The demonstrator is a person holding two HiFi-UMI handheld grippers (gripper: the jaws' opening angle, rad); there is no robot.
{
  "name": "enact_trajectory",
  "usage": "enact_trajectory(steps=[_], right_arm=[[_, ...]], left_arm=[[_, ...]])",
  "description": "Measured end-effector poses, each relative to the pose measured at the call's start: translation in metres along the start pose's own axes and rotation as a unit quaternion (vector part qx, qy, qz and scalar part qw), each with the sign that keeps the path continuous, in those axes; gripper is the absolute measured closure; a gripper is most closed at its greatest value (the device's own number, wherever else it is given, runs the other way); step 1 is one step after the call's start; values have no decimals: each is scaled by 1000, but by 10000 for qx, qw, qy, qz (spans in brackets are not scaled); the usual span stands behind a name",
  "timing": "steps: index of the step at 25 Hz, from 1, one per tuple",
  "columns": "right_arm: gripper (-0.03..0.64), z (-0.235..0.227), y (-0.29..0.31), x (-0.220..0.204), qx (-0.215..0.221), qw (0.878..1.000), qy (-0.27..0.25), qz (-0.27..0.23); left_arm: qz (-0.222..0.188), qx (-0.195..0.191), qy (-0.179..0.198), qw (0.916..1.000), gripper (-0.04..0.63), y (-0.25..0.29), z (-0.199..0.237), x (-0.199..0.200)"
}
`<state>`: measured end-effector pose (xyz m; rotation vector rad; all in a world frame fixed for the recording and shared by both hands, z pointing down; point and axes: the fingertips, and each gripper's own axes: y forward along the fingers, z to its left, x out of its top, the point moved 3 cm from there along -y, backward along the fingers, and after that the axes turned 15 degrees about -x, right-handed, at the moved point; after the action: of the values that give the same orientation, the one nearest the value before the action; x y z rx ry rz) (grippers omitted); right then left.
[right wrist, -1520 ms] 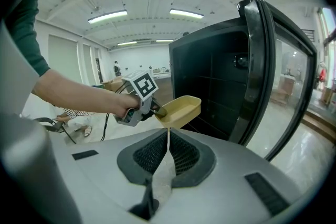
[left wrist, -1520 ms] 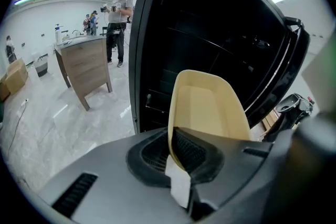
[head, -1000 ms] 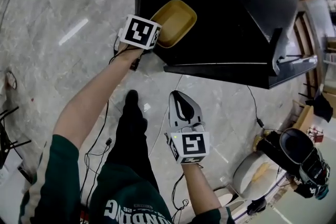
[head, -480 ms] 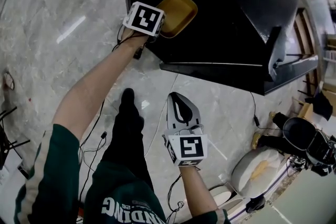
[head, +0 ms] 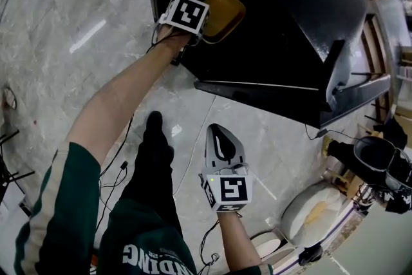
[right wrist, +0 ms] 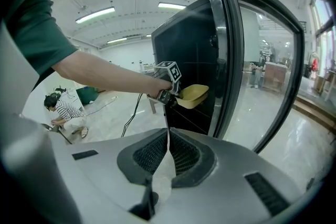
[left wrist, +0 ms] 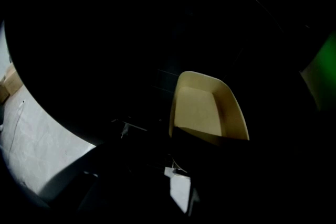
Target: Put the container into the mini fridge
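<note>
The yellow container [head: 226,6] is an empty, shallow tub tilted at the black mini fridge's [head: 283,3] open front. My left gripper [head: 205,24] is shut on its near rim, under the marker cube. In the left gripper view the container [left wrist: 207,110] shows pale against the dark fridge interior. The right gripper view shows the left gripper [right wrist: 170,94] holding the container [right wrist: 193,95] beside the open glass door [right wrist: 233,60]. My right gripper [head: 223,132] hangs over the floor, well short of the fridge, shut with nothing in it.
The fridge door [head: 338,71] swings out to the right. Cables [head: 122,170] trail over the marble floor by my leg. A white round object [head: 315,212] and a black bag [head: 376,161] sit at lower right. A person [right wrist: 63,113] crouches far off to the left.
My left gripper has carried the container forward, further into the fridge opening. The right gripper has stayed about where it was.
</note>
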<state>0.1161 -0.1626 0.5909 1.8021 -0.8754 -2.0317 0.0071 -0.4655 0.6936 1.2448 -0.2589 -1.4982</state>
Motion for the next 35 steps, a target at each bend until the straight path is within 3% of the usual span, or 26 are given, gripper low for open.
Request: enact_trajectory(steps=[5,26,35], right_arm=[[580,-2,-2,-2,-12,10000,10,17],[581,-8,-3,-12,-154,9997,104,171],[580,-4,-9,-11,-202,9996,91,161]], left_arm=[[82,-19,51,10000,574,9,-2,-1],[-91,-15,-453,9989,565,32,-5,18],[-320,-151,-468,9983,470,23,-5,20]])
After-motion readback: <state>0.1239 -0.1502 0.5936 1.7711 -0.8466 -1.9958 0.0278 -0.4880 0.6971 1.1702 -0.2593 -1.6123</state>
